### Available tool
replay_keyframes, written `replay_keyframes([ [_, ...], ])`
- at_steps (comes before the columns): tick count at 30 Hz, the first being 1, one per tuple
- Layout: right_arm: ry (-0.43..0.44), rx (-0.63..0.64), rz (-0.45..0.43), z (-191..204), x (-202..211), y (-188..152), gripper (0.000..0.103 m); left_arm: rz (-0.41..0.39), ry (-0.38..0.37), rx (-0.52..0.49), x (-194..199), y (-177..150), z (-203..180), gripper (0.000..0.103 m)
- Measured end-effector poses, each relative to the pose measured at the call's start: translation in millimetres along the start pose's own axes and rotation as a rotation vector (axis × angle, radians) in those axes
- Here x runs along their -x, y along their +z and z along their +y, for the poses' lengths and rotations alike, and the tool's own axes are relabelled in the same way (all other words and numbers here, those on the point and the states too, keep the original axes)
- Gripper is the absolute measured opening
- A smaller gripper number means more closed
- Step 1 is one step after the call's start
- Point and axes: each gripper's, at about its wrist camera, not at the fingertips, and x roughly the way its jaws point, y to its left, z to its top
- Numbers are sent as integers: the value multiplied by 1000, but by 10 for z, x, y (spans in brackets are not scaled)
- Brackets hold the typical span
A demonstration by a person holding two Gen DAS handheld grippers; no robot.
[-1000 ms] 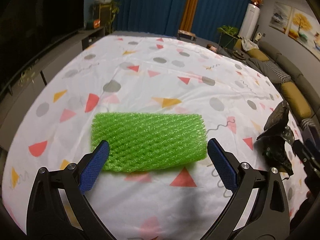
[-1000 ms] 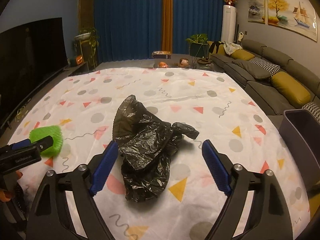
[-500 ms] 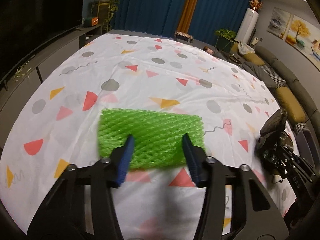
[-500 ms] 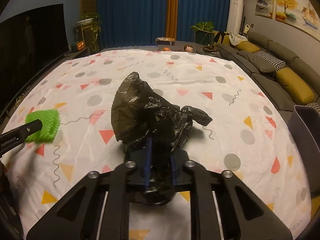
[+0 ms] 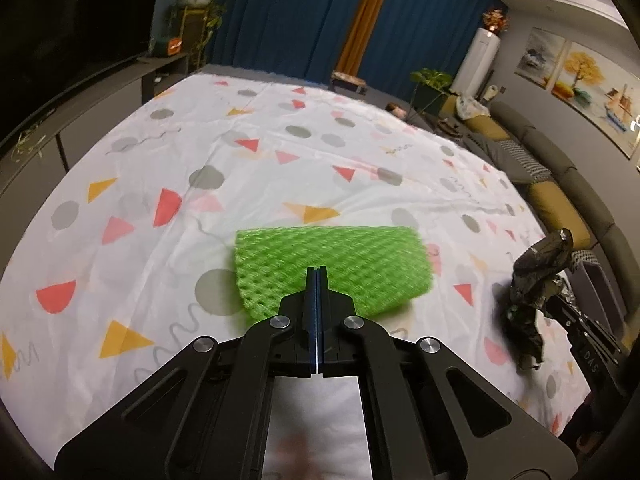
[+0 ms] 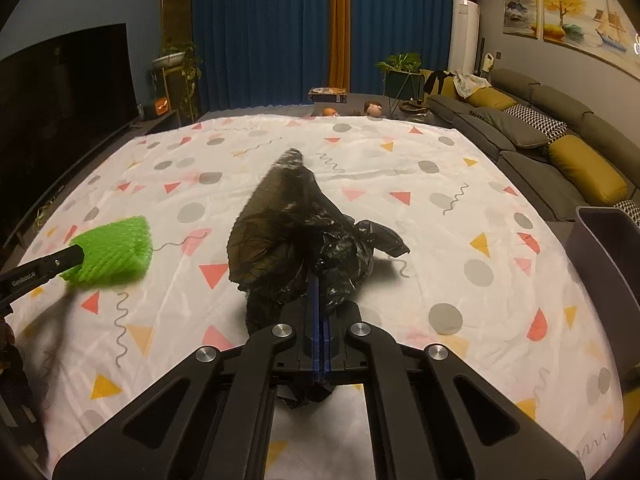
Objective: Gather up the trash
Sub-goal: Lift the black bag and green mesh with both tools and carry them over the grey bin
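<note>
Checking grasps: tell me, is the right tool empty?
No, the right tool is shut on the crumpled black trash bag.

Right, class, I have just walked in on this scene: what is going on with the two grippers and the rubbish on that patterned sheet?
A person is collecting trash with a hand-held gripper in each hand. The left hand-held gripper is shut on the green foam mesh sleeve, and the right hand-held gripper is shut on the crumpled black plastic bag. Both items appear lifted off the white patterned sheet. A dark grey bin stands at the sheet's right edge; nothing has gone into it yet.
</note>
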Motion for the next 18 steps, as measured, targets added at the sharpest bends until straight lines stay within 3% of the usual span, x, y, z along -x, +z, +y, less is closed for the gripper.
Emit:
replay_keyframes([
  [8,16,-21,-25,-113,179,-51,2,-83,-42,29,276,56,45,0],
  [9,17,-23,-27,-125,195,-56,2,-81,-33,43,266,69,89,4],
  [11,22,-29,-34,-150,238,-64,2,-65,7,59,225,71,144,48],
  [13,28,-32,-40,-163,266,-66,2,-74,9,76,209,54,177,64],
  [18,34,-42,-43,-190,294,-78,2,-10,13,37,1,81,84,64],
])
